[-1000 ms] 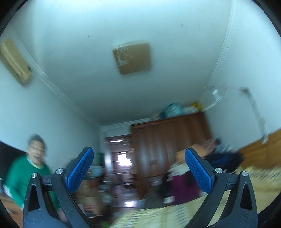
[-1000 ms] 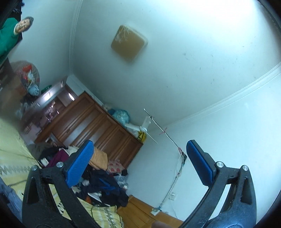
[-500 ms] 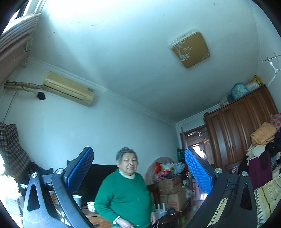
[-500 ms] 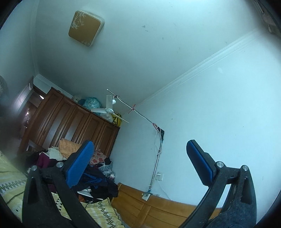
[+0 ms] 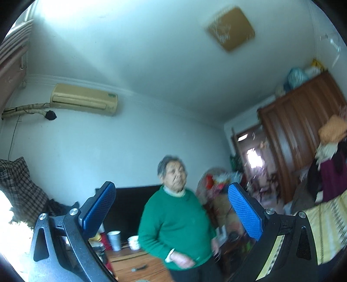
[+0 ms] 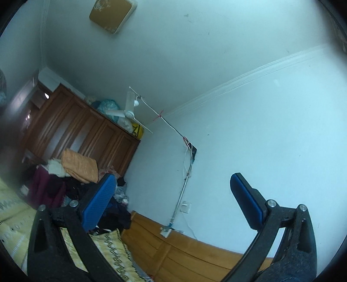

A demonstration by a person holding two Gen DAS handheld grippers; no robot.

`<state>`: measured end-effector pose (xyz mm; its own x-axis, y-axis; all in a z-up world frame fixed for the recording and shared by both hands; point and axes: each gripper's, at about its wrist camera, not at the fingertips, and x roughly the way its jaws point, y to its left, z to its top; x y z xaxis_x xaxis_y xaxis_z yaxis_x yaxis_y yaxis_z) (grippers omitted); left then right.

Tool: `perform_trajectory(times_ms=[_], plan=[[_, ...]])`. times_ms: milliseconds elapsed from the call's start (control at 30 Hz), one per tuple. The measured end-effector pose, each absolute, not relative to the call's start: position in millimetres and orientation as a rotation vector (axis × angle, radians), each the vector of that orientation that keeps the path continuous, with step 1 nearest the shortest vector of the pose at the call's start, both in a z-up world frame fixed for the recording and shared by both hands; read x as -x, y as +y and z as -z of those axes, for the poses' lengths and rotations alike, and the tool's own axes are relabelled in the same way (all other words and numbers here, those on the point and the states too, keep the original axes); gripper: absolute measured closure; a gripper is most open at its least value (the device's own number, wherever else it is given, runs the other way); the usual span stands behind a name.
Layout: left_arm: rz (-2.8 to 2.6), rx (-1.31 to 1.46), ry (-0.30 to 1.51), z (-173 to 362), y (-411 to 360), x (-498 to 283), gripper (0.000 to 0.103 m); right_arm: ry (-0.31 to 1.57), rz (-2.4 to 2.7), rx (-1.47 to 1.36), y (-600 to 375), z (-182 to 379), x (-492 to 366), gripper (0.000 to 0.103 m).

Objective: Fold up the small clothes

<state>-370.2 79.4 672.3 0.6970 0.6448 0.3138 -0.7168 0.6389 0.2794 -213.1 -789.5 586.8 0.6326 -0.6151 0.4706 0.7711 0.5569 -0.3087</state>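
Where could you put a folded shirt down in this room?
The yellow patterned bedspread looks bare between the clothes heap and the wooden headboard. The heap by the wardrobe is crowded, and so is the low cabinet with cups. Both tongs, left and right, point upward, open and empty.

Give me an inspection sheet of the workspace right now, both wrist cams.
Surface: yellow patterned bedspread at the frame edges only; both cameras tilt up toward the ceiling.
Job's things: no small garment laid out for folding seen.
Clutter: heap of clothes piled before the wooden wardrobe; cups on a wooden cabinet.
Grippers: left gripper open, holding nothing; right gripper open, holding nothing.
Cables: wires run down the wall to a socket above the headboard.
Surroundings: person in a green sweater stands ahead of the left gripper; air conditioner on the wall; ceiling light.
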Motion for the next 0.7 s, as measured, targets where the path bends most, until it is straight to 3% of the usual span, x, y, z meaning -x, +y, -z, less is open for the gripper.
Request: perform_trajectory(times_ms=[400,567,700], plan=[[-1.076,-0.455,-0.006,-627.6,184.1,343.2,0.0,0.038,1.085,0.507,-900.0,-579.8,190.2,0.0],[-1.155,-0.377,-0.01,-610.2,192.3,356.9,0.0,0.01,1.096,0.331,-907.6,-582.0,206.8,0.0],[-1.106,-0.297,-0.035,-585.0,185.8,344.0,0.0,-0.178,0.957,0.208,-855.9,-593.5,221.3,0.0]])
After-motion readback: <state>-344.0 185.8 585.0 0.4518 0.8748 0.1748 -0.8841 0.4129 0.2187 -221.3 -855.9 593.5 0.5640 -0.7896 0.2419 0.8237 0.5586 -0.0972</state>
